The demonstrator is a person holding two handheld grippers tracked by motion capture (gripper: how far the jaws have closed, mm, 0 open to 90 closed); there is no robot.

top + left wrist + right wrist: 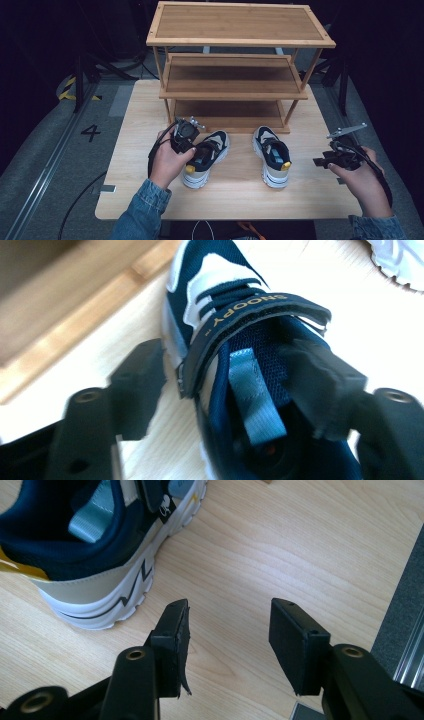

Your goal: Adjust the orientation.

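High view: two navy-and-white shoes stand side by side, toes toward the shoe rack [240,65], at centre frame on the worktop [140,115]
Placement reason: both shoes sit just in front of the rack's lowest shelf, heels toward the person, judged ready for lifting onto a shelf
Left shoe [206,157]: lower centre, angled slightly, heel opening facing the left gripper [186,134]
Right shoe [272,155]: just right of centre, apart from its mate, untouched
Left gripper view: left gripper [230,385] jaws spread wide astride the left shoe [235,340]; one jaw lies outside the sole at lower left, the other over the collar at right
Left gripper state: wide open, pads not seen pressing, nothing held
Right gripper view: right gripper [227,630] jaws partly apart over bare worktop [300,545], right shoe [95,555] at upper left, clear of both jaws
Right gripper state: half open, empty, at the right edge of the high view [325,161]
Judgement: left shoe is the item in hand, grasp not yet made
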